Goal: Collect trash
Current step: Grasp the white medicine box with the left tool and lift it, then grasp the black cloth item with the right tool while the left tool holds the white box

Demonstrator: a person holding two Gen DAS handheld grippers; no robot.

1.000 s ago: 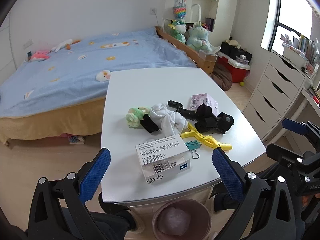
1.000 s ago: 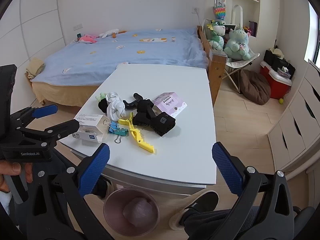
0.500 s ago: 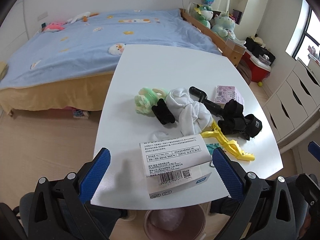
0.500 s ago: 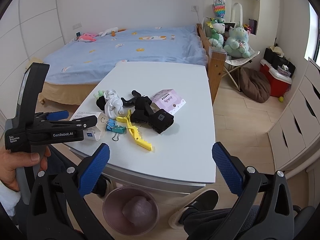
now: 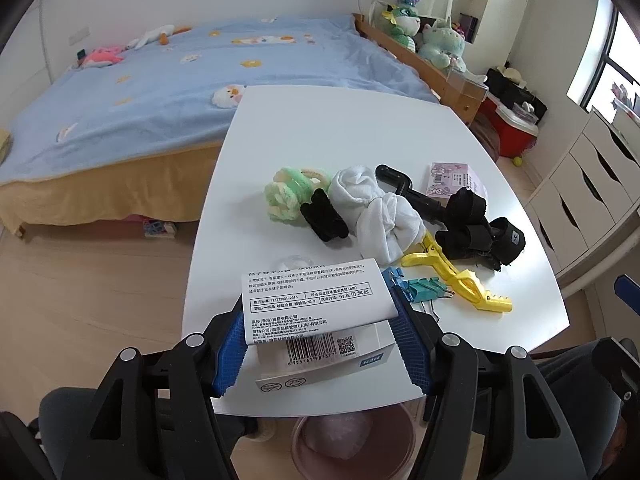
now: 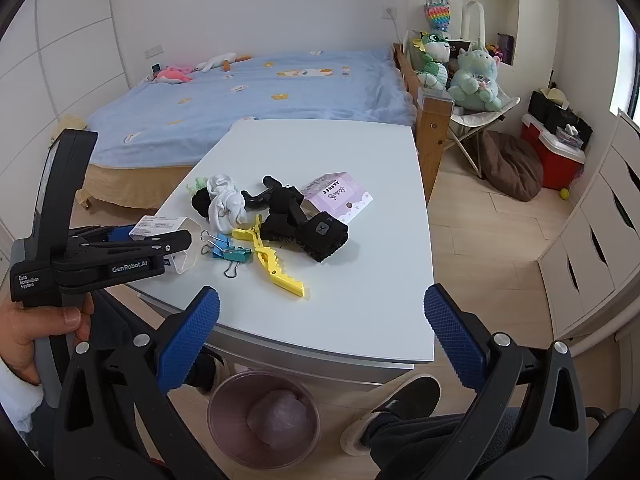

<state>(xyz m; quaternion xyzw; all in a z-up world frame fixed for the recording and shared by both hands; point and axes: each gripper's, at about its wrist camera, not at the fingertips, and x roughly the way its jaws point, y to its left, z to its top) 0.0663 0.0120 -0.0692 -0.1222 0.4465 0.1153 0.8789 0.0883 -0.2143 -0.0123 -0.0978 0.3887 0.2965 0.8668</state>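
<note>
Nearest in the left wrist view, at 6 o'clock below the edge of the surface (image 5: 360, 128), stands a pink bin (image 5: 352, 444) with a pale crumpled lump already inside. Just above it, the left gripper (image 5: 320, 344) has its blue fingers (image 5: 230, 350) on either side of a white carton (image 5: 320, 312), which sits at the near edge of the surface. The fingers are closing, and both pads look to be touching the carton's side walls.

The carton looks like thin card and probably empty: light, and easy to crush. Its top flap hangs loose and open, so the side walls low down, near the barcode, are likely the firmer place to pinch; a hard squeeze would fold it flat. The printed card looks smooth, so it may slip if the grip is too soft.

At 3 o'clock from the carton lie blue and teal binder clips (image 5: 420, 290), touching its right side, and a yellow clip (image 5: 460, 276). Farther off at 12 o'clock lie a white sock (image 5: 376, 208), a green scrunchie (image 5: 292, 192), black straps (image 5: 476, 228) and a pink box (image 5: 456, 178).

The right gripper (image 6: 320, 332) hangs over the near edge with its fingers spread wide, nothing between them.

Beyond, a bed (image 5: 160, 92).
</note>
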